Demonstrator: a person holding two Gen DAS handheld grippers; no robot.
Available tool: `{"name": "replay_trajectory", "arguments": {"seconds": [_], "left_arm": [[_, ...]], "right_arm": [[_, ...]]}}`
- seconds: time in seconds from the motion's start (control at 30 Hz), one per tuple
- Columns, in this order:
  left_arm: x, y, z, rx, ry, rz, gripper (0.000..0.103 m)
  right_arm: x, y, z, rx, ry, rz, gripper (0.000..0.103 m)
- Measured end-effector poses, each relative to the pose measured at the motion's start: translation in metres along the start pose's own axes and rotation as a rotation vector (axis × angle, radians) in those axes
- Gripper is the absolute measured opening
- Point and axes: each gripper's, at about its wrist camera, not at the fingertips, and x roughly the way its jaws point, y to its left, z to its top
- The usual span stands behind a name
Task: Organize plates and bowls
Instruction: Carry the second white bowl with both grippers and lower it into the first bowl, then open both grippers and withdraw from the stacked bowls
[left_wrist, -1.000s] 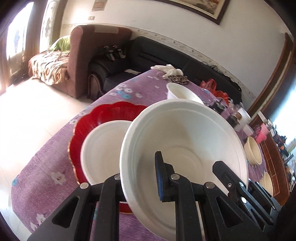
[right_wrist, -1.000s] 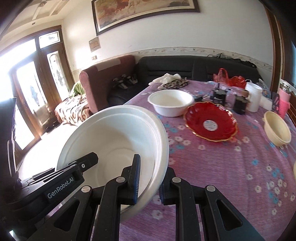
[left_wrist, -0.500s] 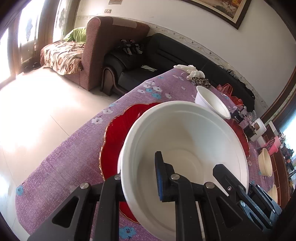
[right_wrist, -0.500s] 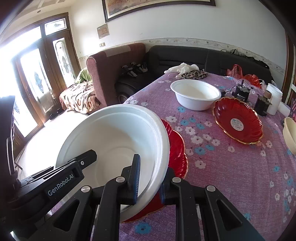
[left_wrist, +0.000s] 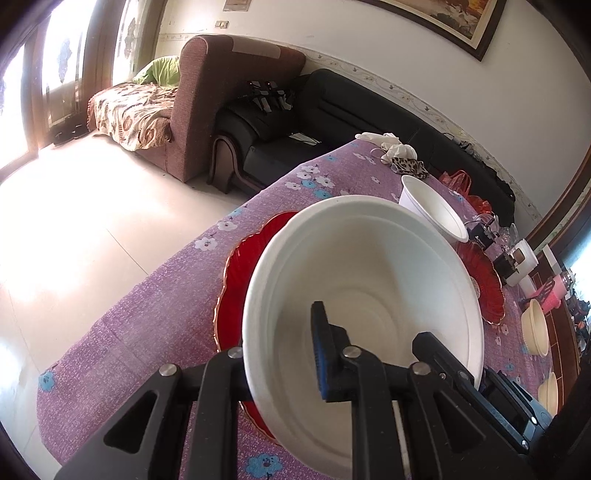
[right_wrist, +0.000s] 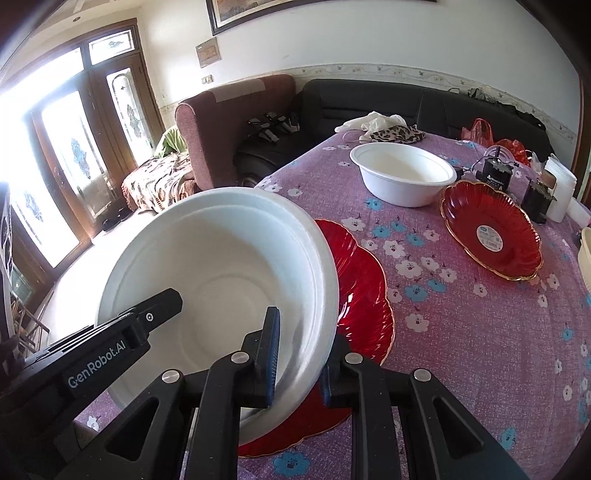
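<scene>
Right wrist view: right gripper (right_wrist: 297, 360) pinches the near rim of the white bowl (right_wrist: 221, 280); left gripper (left_wrist: 280, 354), jaws opening, straddles the opposite rim. Both sit equally near. It seems nested in another, over the red plate (right_wrist: 364, 295). Beyond lie a second white bowl (right_wrist: 402, 177) and second red plate (right_wrist: 491, 232).

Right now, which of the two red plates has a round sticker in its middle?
The far red plate, lying bare beside the lone white bowl. The near red plate shows no sticker and sits under the held white bowl.
</scene>
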Motion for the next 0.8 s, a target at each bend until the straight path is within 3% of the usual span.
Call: {"name": "replay_trajectory", "arguments": {"seconds": [0.1,0.23,0.27,0.33,0.4,0.57,0.8], "left_arm": [[-0.004,0.001,0.0,-0.009,0.001,0.001,0.032],[-0.011,0.0,0.0,-0.015,-0.01,0.0,0.041],[-0.014,0.001,0.0,-0.016,-0.017,0.002,0.043],[-0.022,0.002,0.0,-0.022,-0.042,0.02,0.059],[-0.031,0.006,0.0,-0.038,-0.064,0.017,0.064],[-0.039,0.019,0.0,-0.07,-0.077,0.035,0.065],[-0.045,0.058,0.002,-0.193,-0.089,0.076,0.065]], "right_arm": [[-0.003,0.002,-0.001,0.0,-0.007,0.014,0.025],[-0.007,0.003,-0.002,0.008,-0.019,0.014,0.059],[-0.009,0.001,-0.003,0.014,-0.028,0.012,0.06],[-0.013,-0.001,-0.003,0.021,-0.038,0.007,0.06],[-0.017,-0.003,-0.003,0.028,-0.044,0.006,0.06],[-0.029,-0.01,-0.005,0.052,-0.056,0.005,0.06],[-0.051,-0.031,-0.014,0.097,-0.086,-0.017,0.061]]}}
